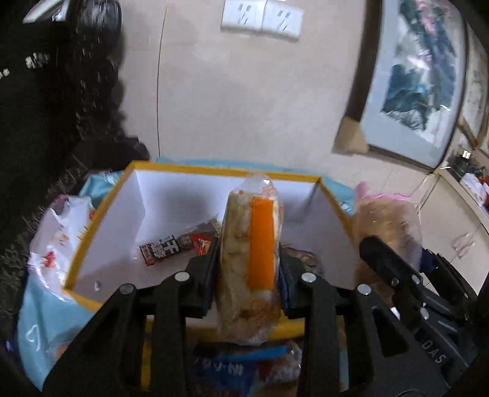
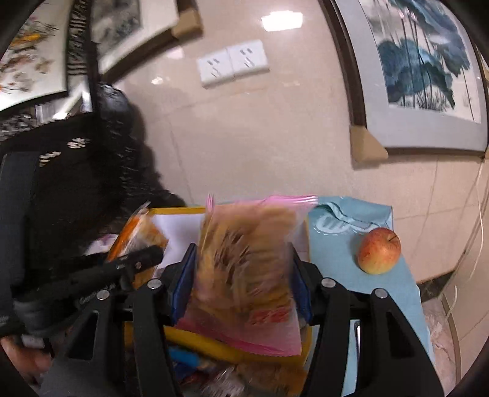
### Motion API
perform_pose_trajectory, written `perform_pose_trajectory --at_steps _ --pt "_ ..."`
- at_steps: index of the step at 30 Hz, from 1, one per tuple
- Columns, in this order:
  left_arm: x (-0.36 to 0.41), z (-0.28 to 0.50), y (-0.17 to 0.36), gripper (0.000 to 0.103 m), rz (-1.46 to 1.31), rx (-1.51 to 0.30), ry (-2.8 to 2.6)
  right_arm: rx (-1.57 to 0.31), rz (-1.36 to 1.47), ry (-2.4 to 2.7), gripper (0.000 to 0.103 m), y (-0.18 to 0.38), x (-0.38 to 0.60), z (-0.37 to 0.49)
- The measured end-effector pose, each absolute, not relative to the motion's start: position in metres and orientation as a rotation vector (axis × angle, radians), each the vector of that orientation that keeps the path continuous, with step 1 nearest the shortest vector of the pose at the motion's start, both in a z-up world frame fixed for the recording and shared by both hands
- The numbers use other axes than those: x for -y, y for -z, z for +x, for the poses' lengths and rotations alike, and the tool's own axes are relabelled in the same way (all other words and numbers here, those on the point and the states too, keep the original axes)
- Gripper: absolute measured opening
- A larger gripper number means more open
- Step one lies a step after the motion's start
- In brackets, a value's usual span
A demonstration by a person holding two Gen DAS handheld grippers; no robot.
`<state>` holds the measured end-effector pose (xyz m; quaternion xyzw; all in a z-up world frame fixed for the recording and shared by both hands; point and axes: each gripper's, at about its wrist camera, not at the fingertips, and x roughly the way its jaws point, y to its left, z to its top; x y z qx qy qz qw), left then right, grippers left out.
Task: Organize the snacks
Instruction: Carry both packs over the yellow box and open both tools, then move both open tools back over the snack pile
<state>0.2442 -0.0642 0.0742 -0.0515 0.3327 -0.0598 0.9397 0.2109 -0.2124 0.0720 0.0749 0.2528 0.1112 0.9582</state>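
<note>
We are reading little writing here. The letters "DAS" are showing on the body of the right gripper (image 1: pixel 394 259) at the lower right of the left wrist view. A small dark snack packet (image 1: pixel 174 249) lying on the white floor of the yellow-rimmed box (image 1: pixel 101 201) is carrying large white Chinese characters that we are not able to read with confidence. A blue packet (image 1: pixel 232 366) at the bottom centre is also bearing white characters, blurred. The blue cloth (image 2: pixel 351 244) is showing a pale round logo, illegible.

The left gripper (image 1: pixel 249 262) is holding a clear-wrapped pastry with an orange strip (image 1: pixel 259 241) upright between its fingers, above the near edge of the box. The right gripper (image 2: pixel 243 274) is gripping a pink-edged bag of brown snacks (image 2: pixel 244 253), motion-blurred, just right of the box and over the table.

Around them, a white plastic bag with red print (image 1: pixel 58 241) is lying at the left of the box. An apple (image 2: pixel 379 250) is sitting on the blue cloth at the right of the right wrist view, well apart from the grippers. White wall sockets (image 1: pixel 262 15) and a framed blue-green painting (image 2: pixel 421 61) are occupying the wall behind. A dark fuzzy mass (image 1: pixel 61 107) is filling the upper left.

The grippers' own frames are hiding the near part of the box and the packets beneath. A hand (image 2: pixel 18 357) is being cut off at the lower left edge of the right wrist view.
</note>
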Motion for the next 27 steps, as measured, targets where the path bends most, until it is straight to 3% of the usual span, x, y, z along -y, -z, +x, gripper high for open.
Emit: perform_pose_trajectory --at_steps 1,2,8,9,11,12,19,27 --pt "0.063 0.251 -0.069 0.07 -0.11 -0.694 0.088 -0.533 0.15 -0.201 0.069 -0.067 0.213 0.217" --pt "0.059 0.256 -0.065 0.089 -0.119 -0.695 0.017 -0.545 0.157 -0.178 0.072 -0.064 0.215 0.221" --pt "0.044 0.238 -0.066 0.091 -0.155 -0.653 0.017 -0.516 0.174 -0.201 0.079 -0.062 0.23 0.202" --pt "0.042 0.232 -0.068 0.091 -0.152 -0.65 0.016 -0.518 0.182 -0.208 0.082 -0.062 0.233 0.196" --pt "0.041 0.217 -0.07 0.092 -0.14 -0.652 0.023 -0.512 0.197 -0.205 0.099 -0.065 0.238 0.183" --pt "0.04 0.208 -0.072 0.092 -0.133 -0.65 0.025 -0.495 0.204 -0.196 0.1 -0.067 0.241 0.173" --pt "0.026 0.136 -0.065 0.098 -0.089 -0.641 0.01 -0.532 0.203 -0.225 0.102 -0.064 0.241 0.121" --pt "-0.013 0.076 -0.013 0.101 -0.104 -0.737 -0.064 -0.652 0.214 -0.239 0.102 -0.019 0.231 0.087"
